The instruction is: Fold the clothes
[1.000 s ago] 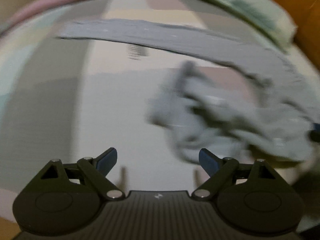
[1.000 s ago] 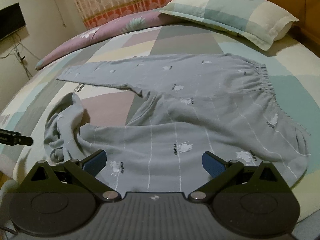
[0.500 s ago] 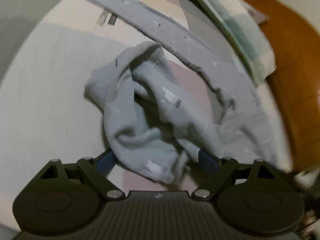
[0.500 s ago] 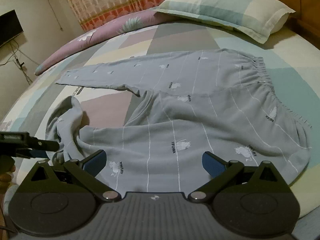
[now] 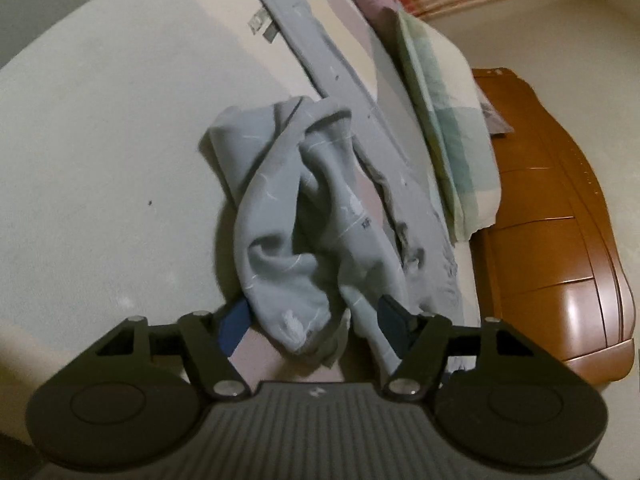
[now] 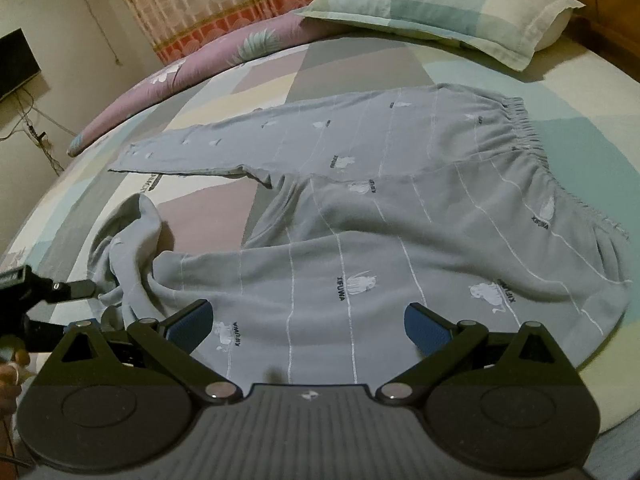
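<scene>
I see grey printed pyjama trousers [image 6: 400,216] spread on the bed, waistband towards the pillow. The far leg lies flat; the near leg's cuff [image 5: 296,216] is crumpled.

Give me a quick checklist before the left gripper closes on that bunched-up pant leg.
1. Left gripper open: ok.
2. Crumpled pant leg between its fingers: ok.
3. Single fabric layer in the grasp: not ok, the cuff is bunched.
4. Other pant leg lying flat: ok.
5. Right gripper open, over the pants, holding nothing: ok.
6. Fabric free of the pillow: ok.
</scene>
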A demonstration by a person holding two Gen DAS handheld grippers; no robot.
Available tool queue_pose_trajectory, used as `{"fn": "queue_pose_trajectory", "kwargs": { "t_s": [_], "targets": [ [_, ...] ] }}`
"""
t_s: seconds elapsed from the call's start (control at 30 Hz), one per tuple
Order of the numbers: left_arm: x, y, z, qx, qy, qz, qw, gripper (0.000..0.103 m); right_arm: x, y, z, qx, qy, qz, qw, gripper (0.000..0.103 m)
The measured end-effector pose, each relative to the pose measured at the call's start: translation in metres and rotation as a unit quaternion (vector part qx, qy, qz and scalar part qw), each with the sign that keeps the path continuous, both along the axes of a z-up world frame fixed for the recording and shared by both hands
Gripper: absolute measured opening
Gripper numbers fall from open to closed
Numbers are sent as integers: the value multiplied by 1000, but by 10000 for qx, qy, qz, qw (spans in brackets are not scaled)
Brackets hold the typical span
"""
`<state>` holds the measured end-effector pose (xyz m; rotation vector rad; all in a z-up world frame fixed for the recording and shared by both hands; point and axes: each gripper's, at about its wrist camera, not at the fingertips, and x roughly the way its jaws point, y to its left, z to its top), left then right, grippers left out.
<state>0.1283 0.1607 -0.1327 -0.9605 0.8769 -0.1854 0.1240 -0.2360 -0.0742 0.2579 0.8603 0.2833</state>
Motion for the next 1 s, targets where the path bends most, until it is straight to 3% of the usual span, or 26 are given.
{"fn": "queue_pose_trajectory", "kwargs": {
  "t_s": [0.07, 0.13, 0.2, 0.3, 0.43, 0.67, 1.0],
  "targets": [
    [-1, 0, -3, -79, -51, 42, 9999, 61, 1, 1, -2, 25, 45, -8, 10000, 103],
    [0, -4, -4, 105, 4, 73, 9999, 40, 0, 2, -1, 20, 37, 46, 10000, 103],
    [-2, -9, -3, 537, 159, 34, 9984, 3, -3, 4, 1, -73, -37, 106, 9999, 103],
    [-6, -9, 4, 825, 249, -146, 9962, 3, -3, 1, 4, -158, -70, 53, 9998, 103],
    [-12, 0, 33, 1551, 199, -391, 9869, 3, -2, -5, 7, -95, -77, -72, 9999, 103],
    [-33, 49, 75, 2547, 108, -215, 9667, 2, -1, 1, 7, -141, -82, -19, 9999, 103],
    [-69, 92, 109, 3105, 92, 110, 9505, 2, 0, 21, 10, -327, -126, 269, 9990, 103]
  ]
}}
